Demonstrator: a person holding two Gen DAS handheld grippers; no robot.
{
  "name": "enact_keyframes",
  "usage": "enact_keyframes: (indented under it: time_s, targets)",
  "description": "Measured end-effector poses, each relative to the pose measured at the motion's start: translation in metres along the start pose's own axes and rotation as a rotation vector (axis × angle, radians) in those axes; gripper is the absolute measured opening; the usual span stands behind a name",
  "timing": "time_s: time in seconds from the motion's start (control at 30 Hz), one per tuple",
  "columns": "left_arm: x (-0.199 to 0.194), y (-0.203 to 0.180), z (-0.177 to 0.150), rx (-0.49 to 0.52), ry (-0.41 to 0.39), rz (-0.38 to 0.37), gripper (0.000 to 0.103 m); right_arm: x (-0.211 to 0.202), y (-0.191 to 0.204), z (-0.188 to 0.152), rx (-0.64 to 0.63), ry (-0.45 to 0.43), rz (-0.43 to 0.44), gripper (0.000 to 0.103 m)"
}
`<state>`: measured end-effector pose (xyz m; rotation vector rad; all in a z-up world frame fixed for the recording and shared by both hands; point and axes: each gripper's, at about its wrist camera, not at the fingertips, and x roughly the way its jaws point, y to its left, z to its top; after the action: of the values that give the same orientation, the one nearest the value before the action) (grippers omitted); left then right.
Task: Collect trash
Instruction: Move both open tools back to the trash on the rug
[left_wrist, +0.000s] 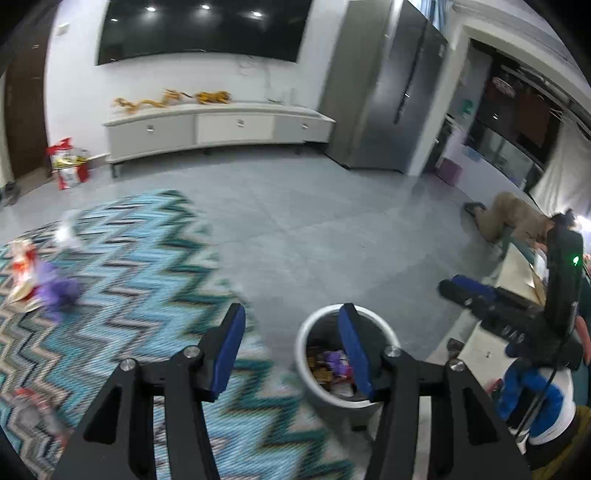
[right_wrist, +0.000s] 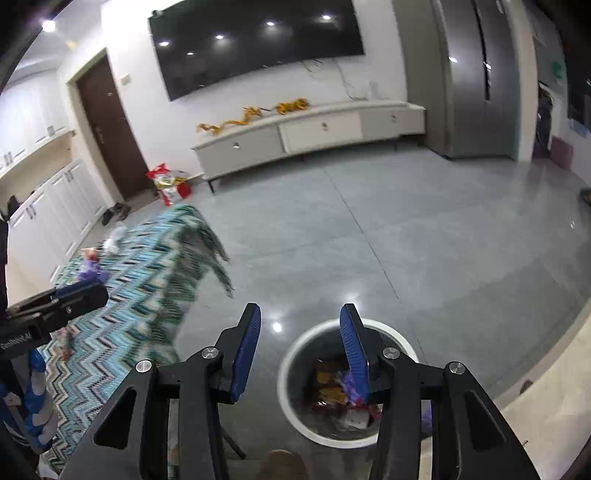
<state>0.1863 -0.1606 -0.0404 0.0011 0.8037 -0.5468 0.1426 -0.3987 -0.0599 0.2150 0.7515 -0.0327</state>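
Open grippers (left_wrist: 291, 350) (right_wrist: 299, 350) above bin (right_wrist: 291, 354) (wrappers inside)

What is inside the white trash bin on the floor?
The white trash bin holds crumpled wrappers, purple, orange and red. The right tongs' blue finger covers part of them, and anything below the top layer is hidden.

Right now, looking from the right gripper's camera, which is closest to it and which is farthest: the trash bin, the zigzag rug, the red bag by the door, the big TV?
1. Trash bin: just below the right gripper, already holding wrappers.
2. Zigzag rug: on the floor to the left.
3. Red bag: farther back, beside the brown door.
4. TV: farthest, up on the back wall.
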Motion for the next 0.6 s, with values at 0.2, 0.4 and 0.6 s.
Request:
enact_keyframes:
  time_s: [0.2,0.4,0.6]
  targets:
    - [-0.049,0.060,-0.017,-0.060,-0.060,0.103,0.051,-0.009,0.050,0.011,-0.062,-0.026,0.045,0.045]
    - [-0.093,0.107,-0.033,-0.103,-0.126,0.237,0.051,-0.020,0.098,0.015,-0.123,-0.041,0.087,0.045]
    - [-0.119,0.130,-0.055,-0.095,-0.160,0.362,0.051,-0.022,0.137,0.007,-0.168,-0.031,0.123,0.045]
